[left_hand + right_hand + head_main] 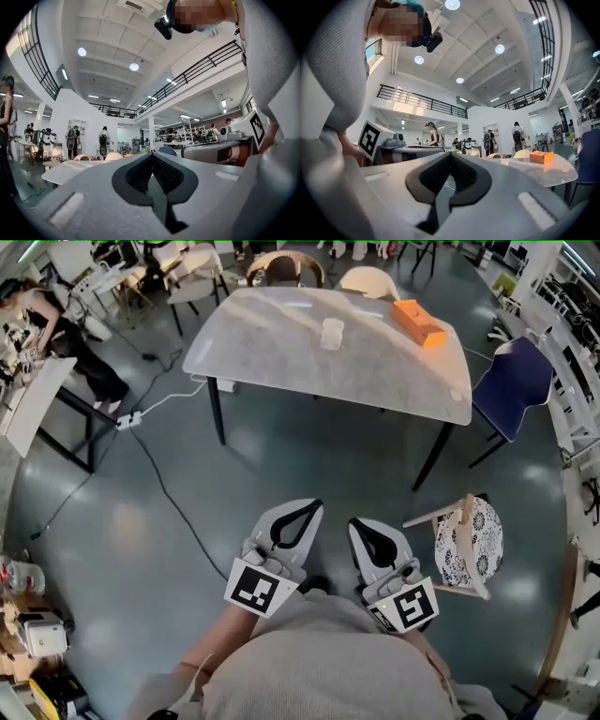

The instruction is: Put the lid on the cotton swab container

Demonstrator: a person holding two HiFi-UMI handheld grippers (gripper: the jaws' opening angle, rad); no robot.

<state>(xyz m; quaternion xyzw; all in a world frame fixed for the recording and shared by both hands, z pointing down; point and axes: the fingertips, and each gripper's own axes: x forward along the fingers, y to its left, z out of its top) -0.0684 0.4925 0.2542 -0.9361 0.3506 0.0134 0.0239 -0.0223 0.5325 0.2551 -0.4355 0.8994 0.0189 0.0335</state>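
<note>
Both hands tucked near the body, left gripper (pixel 302 509) and right gripper (pixel 367 525) side by side, aimed level at the far table (pixel 272 357), jaws clenched (both empty), cotton swab container (pixel 332 334) upright there, left of orange box (pixel 419 322).

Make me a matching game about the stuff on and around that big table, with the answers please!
Things:
1. small clear container
2. flat orange rectangular box
3. dark blue chair
4. wooden chair with a round patterned cushion

Places:
A. on the floor, just right of the shut right gripper
B. near the middle of the pale marbled table
C. on the floor at the table's right end
D. on the table, towards its far right corner

Pairs: 1-B, 2-D, 3-C, 4-A.
</note>
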